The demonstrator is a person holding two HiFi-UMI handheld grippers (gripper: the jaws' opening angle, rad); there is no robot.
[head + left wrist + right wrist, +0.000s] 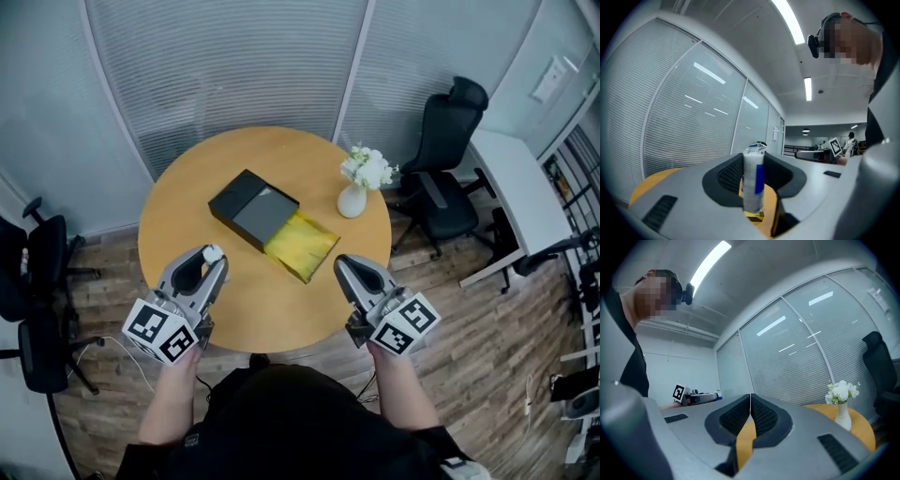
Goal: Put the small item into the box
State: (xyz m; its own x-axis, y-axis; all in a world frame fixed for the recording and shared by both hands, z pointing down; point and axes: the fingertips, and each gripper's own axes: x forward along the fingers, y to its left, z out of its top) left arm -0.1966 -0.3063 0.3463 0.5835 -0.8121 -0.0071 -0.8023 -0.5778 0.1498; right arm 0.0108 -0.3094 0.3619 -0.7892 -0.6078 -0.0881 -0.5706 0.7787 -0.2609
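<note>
My left gripper [214,255] is shut on a small white tube with a blue label [753,180], which stands upright between the jaws; its white tip [212,251] shows at the jaw tips in the head view. It hovers over the near left part of the round wooden table [187,187]. An open black box [253,210] with a grey inside lies at the table's middle, with yellow paper [300,246] against its near right side. My right gripper [349,265] is shut and empty, over the near right of the table, just right of the yellow paper.
A white vase of white flowers [354,195] stands on the table to the right of the box. Black office chairs stand at the right [448,159] and the left [37,281]. A white desk [520,197] is at the far right. Window blinds close off the back.
</note>
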